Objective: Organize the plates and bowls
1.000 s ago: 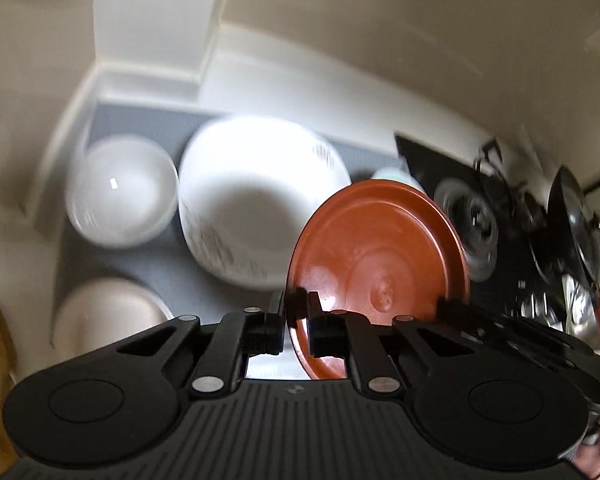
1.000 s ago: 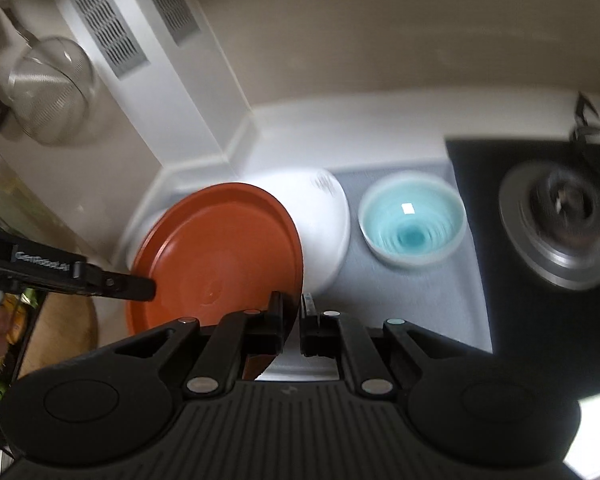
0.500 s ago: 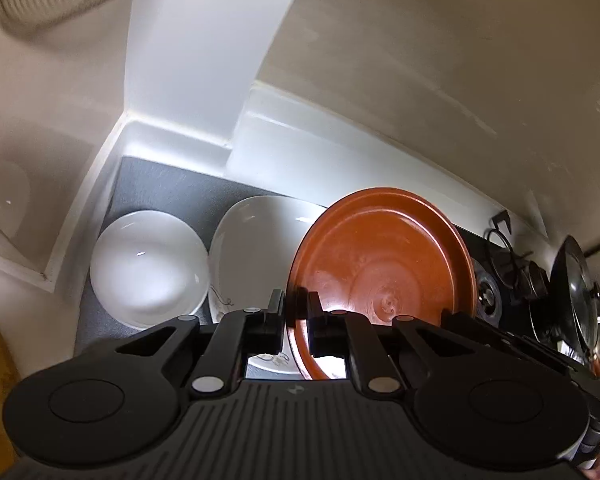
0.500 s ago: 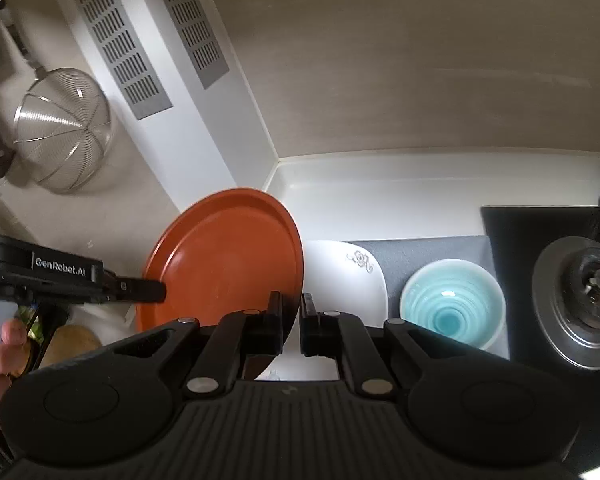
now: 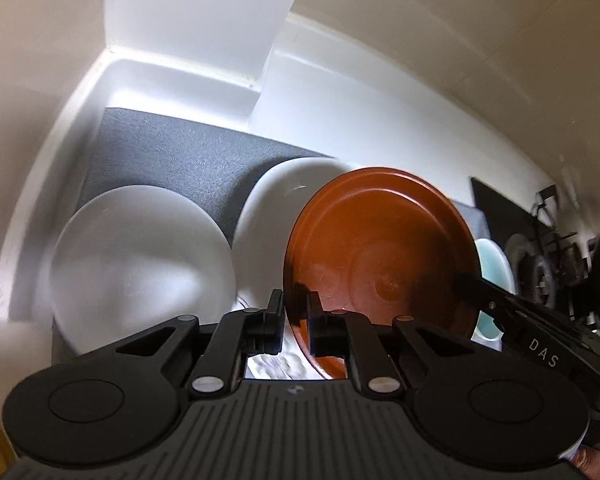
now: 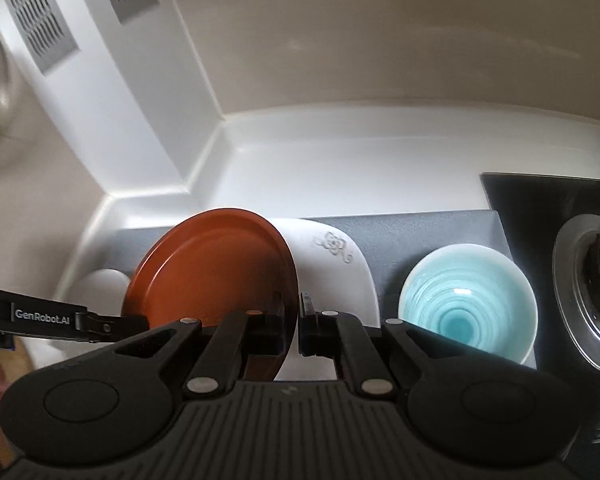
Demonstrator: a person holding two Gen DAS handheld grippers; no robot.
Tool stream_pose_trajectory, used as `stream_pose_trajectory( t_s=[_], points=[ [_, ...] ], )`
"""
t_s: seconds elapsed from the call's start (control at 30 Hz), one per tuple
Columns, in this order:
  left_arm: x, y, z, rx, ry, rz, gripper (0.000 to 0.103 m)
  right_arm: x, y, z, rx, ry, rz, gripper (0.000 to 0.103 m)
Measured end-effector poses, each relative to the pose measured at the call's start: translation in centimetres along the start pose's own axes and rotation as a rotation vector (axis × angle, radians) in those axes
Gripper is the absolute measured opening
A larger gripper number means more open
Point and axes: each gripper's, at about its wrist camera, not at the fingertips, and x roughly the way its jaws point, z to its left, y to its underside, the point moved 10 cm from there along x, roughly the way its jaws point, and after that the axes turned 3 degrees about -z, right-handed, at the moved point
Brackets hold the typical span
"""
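— Both sets of jaws are clamped on one thing: the left gripper [image 5: 293,322] pinches the near-left rim of the round, glossy terracotta-brown plate [image 5: 380,256], and the right gripper [image 6: 295,324] pinches its opposite edge. The plate hangs tilted in the air between them.

— What's under it, biggest first?

— A dark grey textured mat [image 6: 424,232] on the white countertop [image 6: 340,160] beside the black stove [image 6: 560,200]. On the mat lies a large white squarish plate with a floral mark [image 6: 332,264], directly beneath the brown plate. To its left sits a plain white round bowl [image 5: 140,264]; to its right, a pale turquoise glazed bowl with ringed interior [image 6: 466,296], well clear of both grippers.

— So which step is this?

— I'd judge it a stacking step: the brown plate is carried above the white plate but not yet set down.

— And the next move?

— Probably levelling the plate, lowering it centred onto the white one, then opening both grips together so it doesn't tip or clatter.
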Motion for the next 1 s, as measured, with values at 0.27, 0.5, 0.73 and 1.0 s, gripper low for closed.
stream_pose_trajectory(
  t_s=[0.27, 0.5, 0.73, 1.0],
  points=[
    [3.9, -0.5, 0.7, 0.054, -0.032, 0.024, 0.011, 4.1, 0.6, -1.3, 0.021, 0.032, -0.003, 0.007],
    [4.5, -0.2, 0.0, 0.076, -0.039, 0.020, 0.011, 4.7, 1.4, -2.5, 0.029, 0.040, 0.031, 0.009],
    [3.4, 0.5, -0.6, 0.090, -0.075, -0.035, 0.013, 3.5, 1.6, -2.1, -0.026, -0.028, 0.004, 0.016],
    [-1.3, 2.1, -1.1, -0.017, -0.096, -0.126, 0.017, 2.1, 2.3, -3.4, -0.045, -0.122, 0.006, 0.017]
  ],
)
